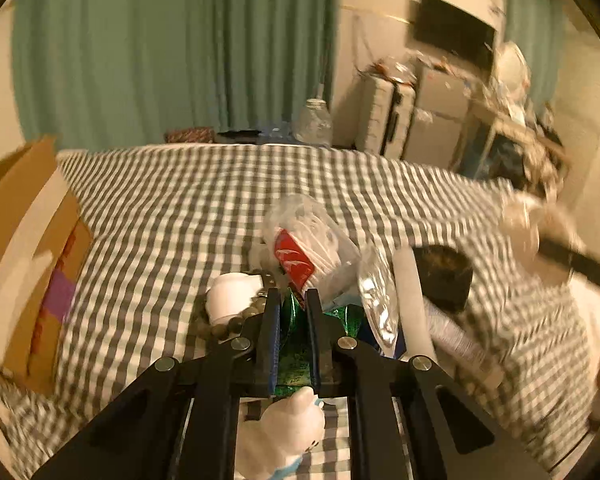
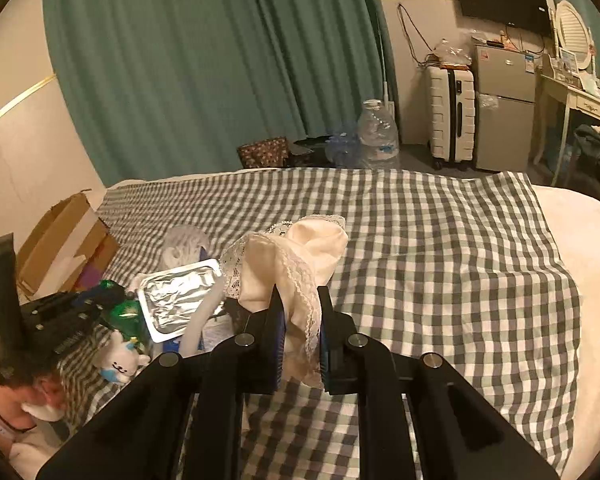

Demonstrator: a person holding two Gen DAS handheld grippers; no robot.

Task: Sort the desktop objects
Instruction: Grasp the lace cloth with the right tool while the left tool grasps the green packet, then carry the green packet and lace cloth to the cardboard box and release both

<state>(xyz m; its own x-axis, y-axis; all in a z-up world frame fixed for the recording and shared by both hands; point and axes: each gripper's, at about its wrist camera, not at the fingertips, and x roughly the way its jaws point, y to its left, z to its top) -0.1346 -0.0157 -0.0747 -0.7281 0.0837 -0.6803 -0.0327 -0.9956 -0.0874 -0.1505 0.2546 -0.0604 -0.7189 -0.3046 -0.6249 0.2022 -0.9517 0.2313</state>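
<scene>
I see the bed (image 2: 440, 240) spread with a grey-and-white checked cloth (image 1: 188, 208) that covers most of its top, with the pale bedding bare at the right edge. A cardboard box (image 2: 66, 236) stands open at the left edge of the bed, flaps up. Near the box, toward the near-left part of the cloth, lies the heap of things to be sorted: a clear plastic bag with a red label (image 1: 308, 244) on top, a silver foil tray (image 2: 178, 300) tilted against the heap, a dark square item (image 1: 446, 276) just beside it, a white roll (image 1: 232, 294) with a string of beads (image 1: 240, 320) touching it, and a small white plush toy (image 2: 118, 360) at the near edge. My right gripper (image 2: 300, 304) has its jaws clenched on a cream lace-trimmed cloth (image 2: 300, 256), which hangs bunched above the checked cloth, clear of the heap and to its right. My left gripper (image 1: 293, 300) has its jaws clamped tight on a shiny green wrapper (image 1: 294, 344), which stands crumpled between the two blades, right over the near side of the heap. The plush toy shows just under that gripper's frame.
</scene>
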